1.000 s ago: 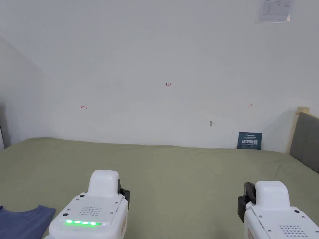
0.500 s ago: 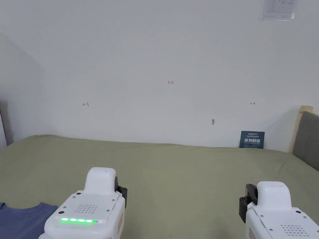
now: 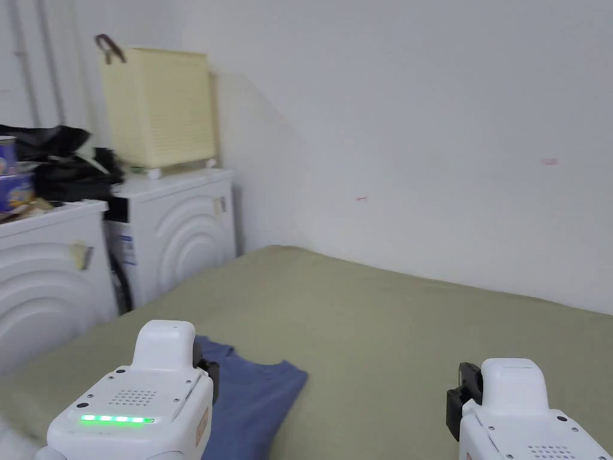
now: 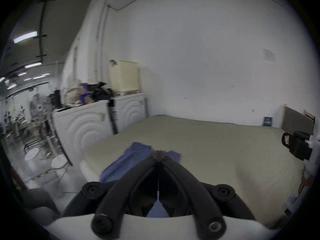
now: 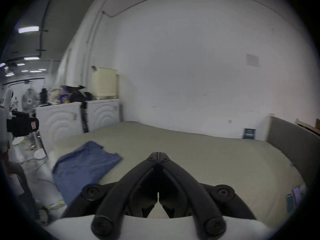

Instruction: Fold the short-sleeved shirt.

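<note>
Both grippers empty, jaws pressed together tip to tip: left gripper (image 4: 158,151) hovering above the shirt's near part, right gripper (image 5: 158,152) out over bare bed (image 3: 389,323), well apart from the cloth. Shirt (image 5: 84,162), blue, lying at the bed's left near corner, close to the edge, mostly flat but rumpled, one end toward the wall and one toward the person; sleeves and collar too blurred to sort out. Nothing gripped, nothing folded: judged to be the very start, the approach and sizing-up step.

Next move, by judgement: spread both pairs of jaws, bring the right gripper across to the shirt, pinch two edge points and draw the cloth flat toward the bed's middle before any fold. Risk of dragging it off the near edge.

Writing: small dark sign (image 5: 249,133) by the grey headboard (image 5: 290,139), paper sheet (image 5: 252,60) high on the wall, red sticker on the gripper side; none legible. Small red marks (image 3: 361,198) on the wall, unreadable.
</note>
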Motion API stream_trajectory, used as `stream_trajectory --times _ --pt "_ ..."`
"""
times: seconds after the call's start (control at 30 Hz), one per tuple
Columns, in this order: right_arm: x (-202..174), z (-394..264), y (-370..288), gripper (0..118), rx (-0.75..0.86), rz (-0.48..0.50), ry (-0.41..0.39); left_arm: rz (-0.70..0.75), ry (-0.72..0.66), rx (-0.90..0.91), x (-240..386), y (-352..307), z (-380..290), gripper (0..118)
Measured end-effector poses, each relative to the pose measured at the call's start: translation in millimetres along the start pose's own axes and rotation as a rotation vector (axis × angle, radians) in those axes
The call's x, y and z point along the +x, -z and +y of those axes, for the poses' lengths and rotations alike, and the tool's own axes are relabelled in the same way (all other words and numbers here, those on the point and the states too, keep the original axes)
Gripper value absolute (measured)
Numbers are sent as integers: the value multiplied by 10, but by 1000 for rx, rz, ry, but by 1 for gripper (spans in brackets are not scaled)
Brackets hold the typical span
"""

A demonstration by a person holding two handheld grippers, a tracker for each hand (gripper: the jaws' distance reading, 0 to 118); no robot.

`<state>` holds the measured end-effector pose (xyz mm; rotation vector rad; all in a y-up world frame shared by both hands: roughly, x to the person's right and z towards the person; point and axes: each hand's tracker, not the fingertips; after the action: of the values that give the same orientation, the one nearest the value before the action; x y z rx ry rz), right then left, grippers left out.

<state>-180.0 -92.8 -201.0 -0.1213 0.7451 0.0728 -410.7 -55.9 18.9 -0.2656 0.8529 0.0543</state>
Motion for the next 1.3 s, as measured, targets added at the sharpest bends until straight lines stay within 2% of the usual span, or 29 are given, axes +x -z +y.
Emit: stream_trajectory --times 0.17,0.53,0.7,1.0,1.1,1.13,1.17,1.2,1.23,1.3 --pt "-371 18 144 1 -3 77 6 84 -27 -17 -400 -54 -57 0" --pt "-483 -104 376 1 -53 108 7 98 -26 -67 -479 317 -140 0" --pt "-516 -226 528 1 -91 118 3 55 -7 -148 -408 890 -263 0" --pt "-486 -661 784 1 -221 119 30 -60 17 -424 -127 2557 -817 0" --pt "-438 -784 848 1 -253 113 28 -125 -26 -521 -30 2946 -951 0" --pt "-424 -829 882 1 -264 112 23 -159 -38 -566 4 3043 -984 14" --pt "-404 -860 899 1 -271 111 19 -181 -40 -600 34 3139 -1023 46" --pt "-387 -883 907 1 -274 106 19 -195 -42 -619 59 3218 -1061 103" --pt "-365 -904 917 1 -280 102 20 -220 -39 -657 74 3305 -1130 118" --pt "-332 -935 926 1 -296 97 25 -213 -63 -738 117 3445 -1255 118"
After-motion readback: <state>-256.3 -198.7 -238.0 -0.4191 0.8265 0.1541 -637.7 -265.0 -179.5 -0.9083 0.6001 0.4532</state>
